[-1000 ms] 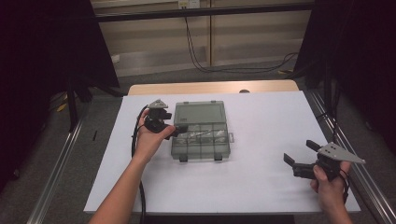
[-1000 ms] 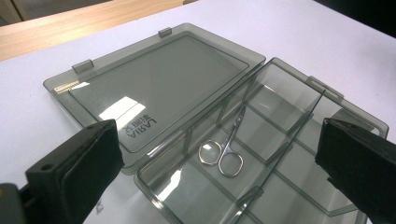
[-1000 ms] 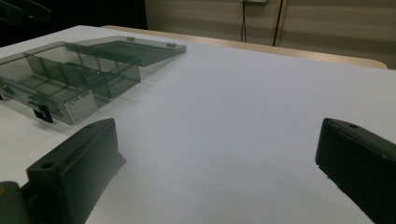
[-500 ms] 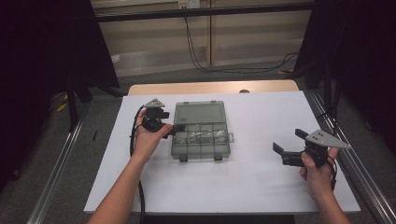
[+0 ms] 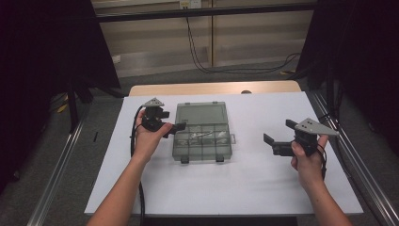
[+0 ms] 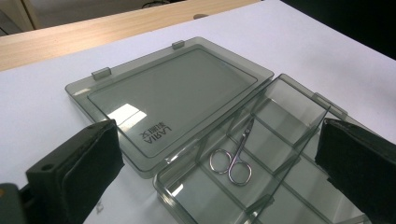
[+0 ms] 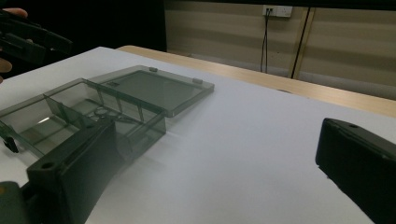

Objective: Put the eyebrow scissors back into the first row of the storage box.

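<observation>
One camera looks down from high up; two ride low behind spread jaws; all see the clear box (image 5: 202,132).

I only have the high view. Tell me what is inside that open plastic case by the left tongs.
Observer: A small pair of metal scissors lies flat in one compartment of the case, as the left gripper view shows.
Operator: Give me the state of the left tongs.
Observer: The left tongs are open, their jaws spread to either side of the scissors and touching nothing.
Operator: Now report the lid.
Observer: The lid lies flat on the white table, with LARIA lettering near its hinge side.
Operator: And the right tongs.
Observer: The right tongs are open, off to the side of the case above bare table.
</observation>
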Action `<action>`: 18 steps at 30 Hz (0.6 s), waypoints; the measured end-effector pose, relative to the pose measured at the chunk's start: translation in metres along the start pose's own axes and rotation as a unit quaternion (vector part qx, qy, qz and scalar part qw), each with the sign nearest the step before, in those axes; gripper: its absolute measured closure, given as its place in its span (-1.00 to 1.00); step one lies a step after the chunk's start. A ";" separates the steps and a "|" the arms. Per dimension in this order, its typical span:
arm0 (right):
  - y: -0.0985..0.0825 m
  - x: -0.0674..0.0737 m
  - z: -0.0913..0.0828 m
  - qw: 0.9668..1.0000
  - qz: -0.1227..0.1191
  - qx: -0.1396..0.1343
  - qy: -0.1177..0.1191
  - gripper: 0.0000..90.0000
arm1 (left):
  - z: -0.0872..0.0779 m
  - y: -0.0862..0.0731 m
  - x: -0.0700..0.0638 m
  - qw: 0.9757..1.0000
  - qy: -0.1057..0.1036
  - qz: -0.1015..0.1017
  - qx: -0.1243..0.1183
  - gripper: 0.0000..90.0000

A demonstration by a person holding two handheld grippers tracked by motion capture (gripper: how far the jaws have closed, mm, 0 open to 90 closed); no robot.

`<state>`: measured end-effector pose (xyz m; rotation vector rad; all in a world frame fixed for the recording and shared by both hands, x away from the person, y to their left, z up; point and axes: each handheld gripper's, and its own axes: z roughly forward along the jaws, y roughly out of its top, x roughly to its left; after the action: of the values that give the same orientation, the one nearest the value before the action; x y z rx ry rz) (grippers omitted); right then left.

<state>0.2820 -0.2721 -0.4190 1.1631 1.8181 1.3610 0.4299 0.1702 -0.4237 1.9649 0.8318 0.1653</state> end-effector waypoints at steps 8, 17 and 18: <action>0.018 0.009 0.023 1.000 -0.007 0.002 0.012 -1.00 | 0.000 0.004 0.002 1.000 -0.004 -0.005 -0.010 -1.00; 0.028 0.015 0.043 1.000 -0.001 0.001 0.023 -1.00 | -0.004 0.009 0.002 1.000 -0.004 -0.010 -0.017 -0.99; 0.029 0.016 0.045 1.000 0.004 0.001 0.024 -1.00 | -0.003 0.009 0.002 1.000 -0.004 -0.013 -0.020 -0.98</action>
<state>0.3218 -0.2353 -0.4043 1.1493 1.8507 1.4022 0.4344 0.1714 -0.4152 1.9155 0.8431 0.1566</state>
